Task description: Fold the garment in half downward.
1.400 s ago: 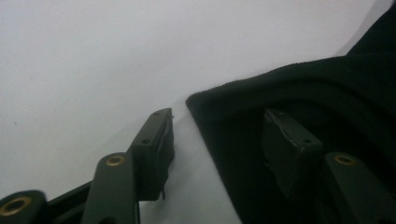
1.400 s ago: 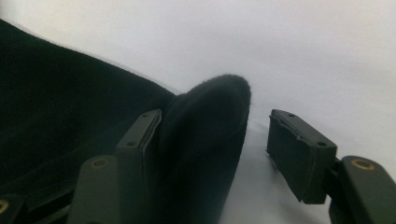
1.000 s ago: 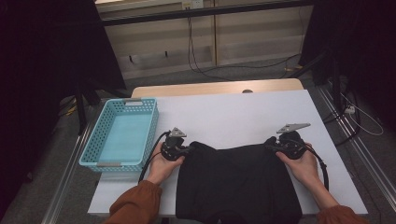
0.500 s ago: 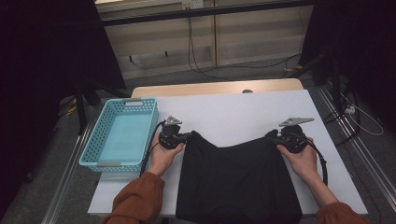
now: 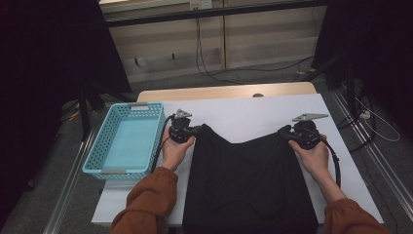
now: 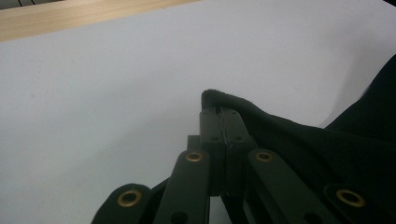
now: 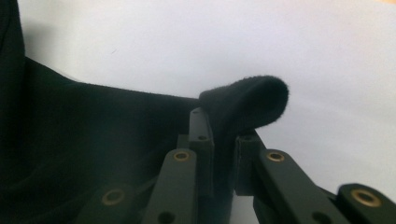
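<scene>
A black cloth (image 5: 248, 180) lay spread on the white bench (image 5: 243, 112), its near edge hanging over the bench's front edge and its far edge sagging in a shallow curve between two raised corners. The left tongs (image 5: 194, 130) were clamped on the cloth's far left corner; in the left gripper view the left tongs (image 6: 223, 122) had their jaws pressed together with a small tuft of cloth (image 6: 299, 140) showing just past the tips. The right tongs (image 5: 284, 130) were clamped on the far right corner; in the right gripper view the right tongs (image 7: 223, 126) had their jaws closed on a thicker fold, with a rounded lobe of cloth (image 7: 93, 154) bulging out above and to one side of the tips. Both corners were held just above the bench surface, well apart from each other, with the fabric drawn fairly flat between them. The left hand (image 5: 175, 148) and right hand (image 5: 311, 156) each gripped a tool from the near side, with rust-coloured sleeves (image 5: 146, 204) entering from the bottom of the high view. A blue basket (image 5: 97, 148) stood at the bench's left edge, just beside the left hand and apart from the cloth. A strip of wood (image 5: 219, 92) ran along the bench's far side.
</scene>
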